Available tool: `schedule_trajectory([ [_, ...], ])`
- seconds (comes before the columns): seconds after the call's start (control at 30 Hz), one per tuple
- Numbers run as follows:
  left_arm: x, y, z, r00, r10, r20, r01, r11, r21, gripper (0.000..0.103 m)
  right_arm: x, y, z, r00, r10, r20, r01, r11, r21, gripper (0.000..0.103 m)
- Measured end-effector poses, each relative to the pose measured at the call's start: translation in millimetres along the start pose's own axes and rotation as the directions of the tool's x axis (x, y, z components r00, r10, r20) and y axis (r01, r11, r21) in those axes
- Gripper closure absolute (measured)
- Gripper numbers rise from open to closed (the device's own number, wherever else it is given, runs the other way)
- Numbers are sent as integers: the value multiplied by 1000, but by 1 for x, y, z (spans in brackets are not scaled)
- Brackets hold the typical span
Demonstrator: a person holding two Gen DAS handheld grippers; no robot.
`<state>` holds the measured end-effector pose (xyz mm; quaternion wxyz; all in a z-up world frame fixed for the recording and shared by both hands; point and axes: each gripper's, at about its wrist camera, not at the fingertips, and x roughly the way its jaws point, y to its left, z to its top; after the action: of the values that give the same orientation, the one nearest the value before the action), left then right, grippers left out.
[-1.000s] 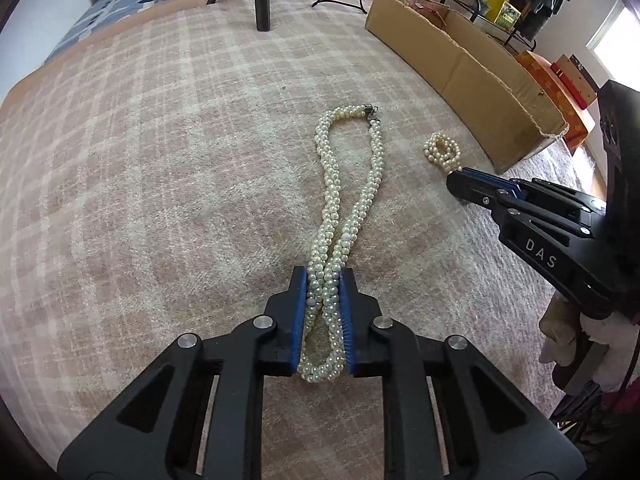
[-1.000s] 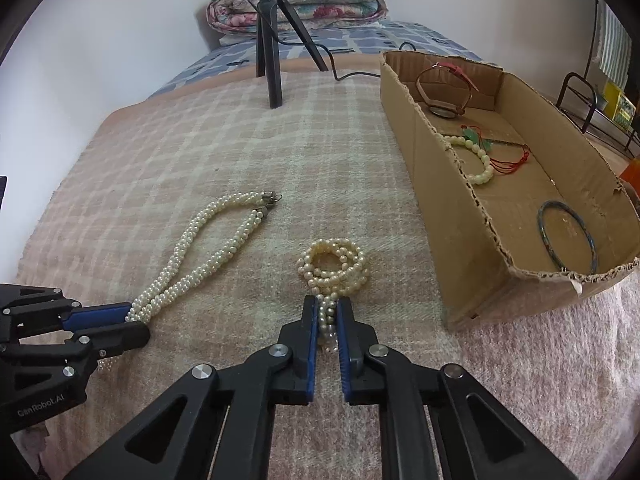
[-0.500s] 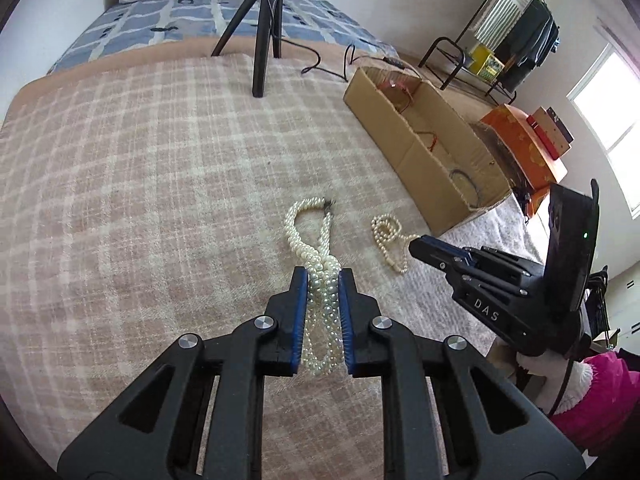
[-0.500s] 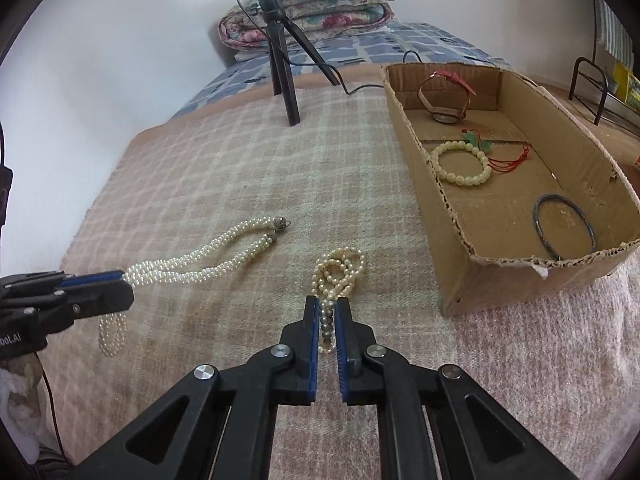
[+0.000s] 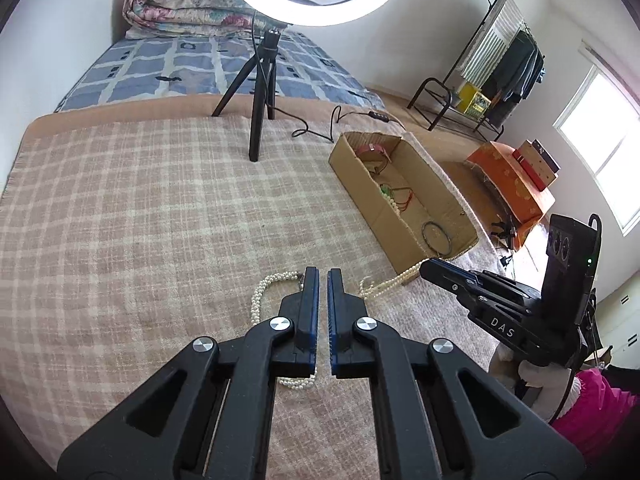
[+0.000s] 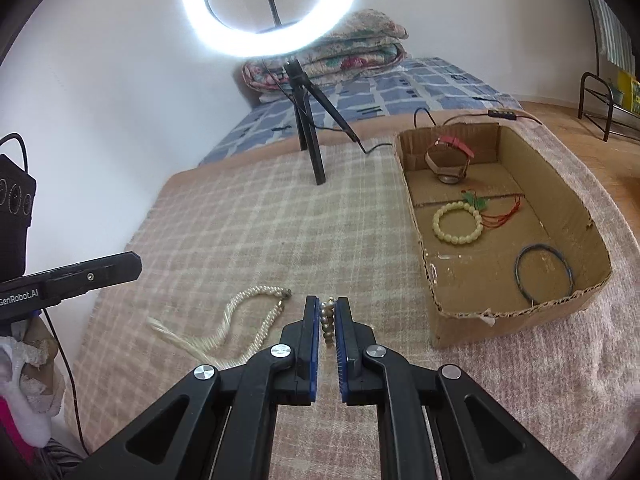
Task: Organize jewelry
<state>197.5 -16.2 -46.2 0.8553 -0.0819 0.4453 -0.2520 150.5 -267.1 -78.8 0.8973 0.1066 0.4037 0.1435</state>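
My left gripper is shut and empty, lifted above the plaid blanket. The twisted pearl necklace lies below it on the blanket, partly hidden by the left finger; in the right wrist view the necklace looks blurred. My right gripper is shut on the small pearl bracelet strand, which trails from its tips in the left wrist view. The open cardboard box stands to the right, holding a watch, a bead bracelet and a dark bangle.
A ring light on a black tripod stands on the blanket behind, its cable running toward the box. A folded quilt lies at the bed's head. A clothes rack and orange box stand off the bed at right.
My left gripper has let the twisted pearl necklace drop onto the blanket and risen, jaws closed empty. My right gripper has lifted with the small pearl strand still in it.
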Motion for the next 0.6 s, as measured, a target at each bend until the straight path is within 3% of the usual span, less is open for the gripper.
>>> schedule_trajectory([
  [0.13,7,-1,-3,1000,30,-6,-30,999,25,101,-10,7,4,1000,12,23,-12,1000,-25,98],
  [0.23,29,4,-12,996,28,-81,-25,999,43,101,-8,9,3,1000,14,16,-14,999,-32,98],
  [0.3,43,5,-21,991,63,-115,-56,997,59,100,-5,10,2,1000,13,9,-13,999,-34,98],
  [0.33,51,6,-25,988,81,-134,-71,995,73,95,-5,11,2,1000,13,8,-12,999,-38,98],
  [0.4,64,7,-33,981,89,-175,-75,993,88,75,-6,11,2,1000,18,6,-18,999,-41,98],
  [0.43,70,8,-37,976,92,-196,-75,993,92,50,-6,11,1,1000,20,4,-20,999,-43,98],
  [0.47,77,9,-42,972,97,-215,-77,992,96,38,-6,11,1,1000,23,4,-22,999,-43,98],
  [0.6,95,1,-59,953,151,-262,-111,980,164,38,-6,8,2,1000,26,2,-26,999,-39,98],
])
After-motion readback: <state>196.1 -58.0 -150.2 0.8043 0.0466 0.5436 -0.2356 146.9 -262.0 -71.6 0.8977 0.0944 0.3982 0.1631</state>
